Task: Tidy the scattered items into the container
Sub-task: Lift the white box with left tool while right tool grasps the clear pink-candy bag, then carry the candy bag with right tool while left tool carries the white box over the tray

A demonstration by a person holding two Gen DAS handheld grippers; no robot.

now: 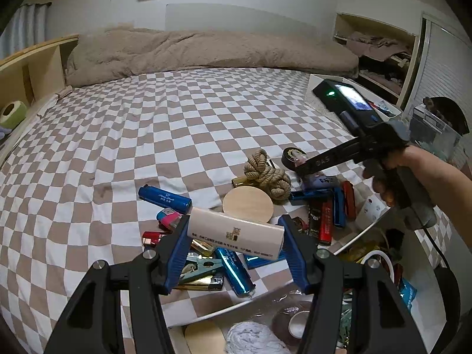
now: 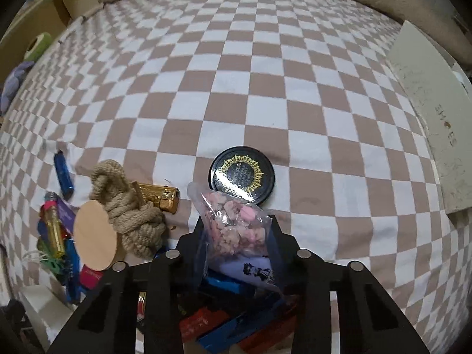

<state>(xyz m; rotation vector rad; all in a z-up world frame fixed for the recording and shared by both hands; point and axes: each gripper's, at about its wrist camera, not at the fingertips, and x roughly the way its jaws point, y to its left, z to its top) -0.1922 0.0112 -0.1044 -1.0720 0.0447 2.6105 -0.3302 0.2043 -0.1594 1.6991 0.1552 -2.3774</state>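
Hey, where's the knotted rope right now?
The knotted rope lies on the checkered bedspread, left of centre in the right wrist view, resting against the gold lighter and beside the round wooden disc.

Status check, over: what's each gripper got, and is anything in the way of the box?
Left gripper shut on cream lighter. Right gripper shut on plastic bag of pink bits. White box open beside pile. Nothing blocking.
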